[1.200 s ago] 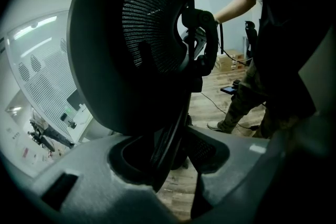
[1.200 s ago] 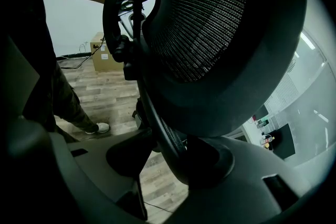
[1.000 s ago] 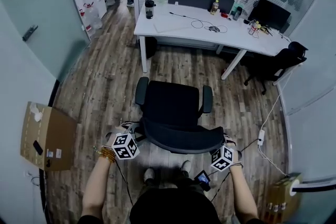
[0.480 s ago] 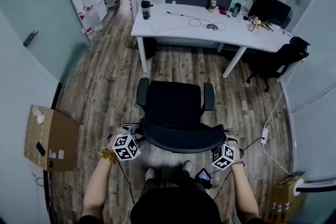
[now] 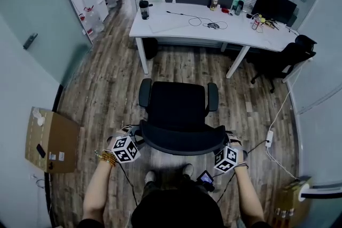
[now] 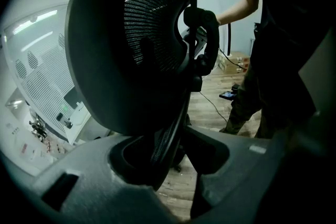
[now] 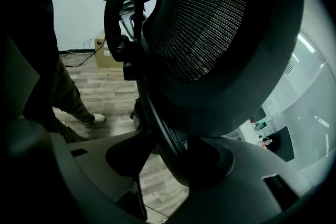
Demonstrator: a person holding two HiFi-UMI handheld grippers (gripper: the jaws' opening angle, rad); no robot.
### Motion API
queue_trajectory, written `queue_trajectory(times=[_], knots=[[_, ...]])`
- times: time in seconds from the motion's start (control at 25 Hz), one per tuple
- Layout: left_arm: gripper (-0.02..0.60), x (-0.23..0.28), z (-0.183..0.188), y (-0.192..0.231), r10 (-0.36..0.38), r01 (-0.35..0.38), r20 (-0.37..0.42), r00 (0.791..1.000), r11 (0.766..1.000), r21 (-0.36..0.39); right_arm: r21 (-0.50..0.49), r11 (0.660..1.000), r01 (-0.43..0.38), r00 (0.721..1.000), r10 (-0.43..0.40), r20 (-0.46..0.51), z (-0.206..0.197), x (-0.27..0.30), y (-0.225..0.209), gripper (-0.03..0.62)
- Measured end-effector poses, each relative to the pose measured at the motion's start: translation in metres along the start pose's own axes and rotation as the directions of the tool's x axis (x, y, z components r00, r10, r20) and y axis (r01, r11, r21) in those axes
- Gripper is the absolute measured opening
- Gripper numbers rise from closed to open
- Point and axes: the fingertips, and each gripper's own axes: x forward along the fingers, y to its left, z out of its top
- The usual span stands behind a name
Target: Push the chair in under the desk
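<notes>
A black office chair (image 5: 178, 107) stands on the wood floor, its seat facing the white desk (image 5: 176, 26) with a stretch of floor between them. Its curved mesh backrest (image 5: 181, 140) is nearest me. My left gripper (image 5: 137, 134) is shut on the backrest's left rim, my right gripper (image 5: 224, 140) on its right rim. In the left gripper view the rim (image 6: 173, 113) fills the gap at the left gripper (image 6: 158, 132). The right gripper view shows the rim (image 7: 157, 118) likewise pinched in the right gripper (image 7: 167, 135).
A cardboard box (image 5: 48, 141) sits by the left glass wall. A second black chair (image 5: 286, 61) stands at the desk's right end. A power strip and cable (image 5: 269, 139) and a phone (image 5: 206, 179) lie on the floor. Bottles, cables and a monitor (image 5: 275, 8) occupy the desk.
The chair, both grippers and I have crept forward a little toward the desk. Both grips on the backrest look the same.
</notes>
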Motion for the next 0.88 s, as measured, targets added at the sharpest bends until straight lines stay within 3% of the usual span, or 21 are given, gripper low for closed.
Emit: queue_trajectory(times=[0.88], knots=[[0.184, 0.037, 0.045, 0.004, 0.044, -0.045, -0.016, 0.999, 0.998, -0.044, -0.057, 0.998, -0.033, 0.999, 0.036, 0.037, -0.045, 0.004, -0.047, 0.210]])
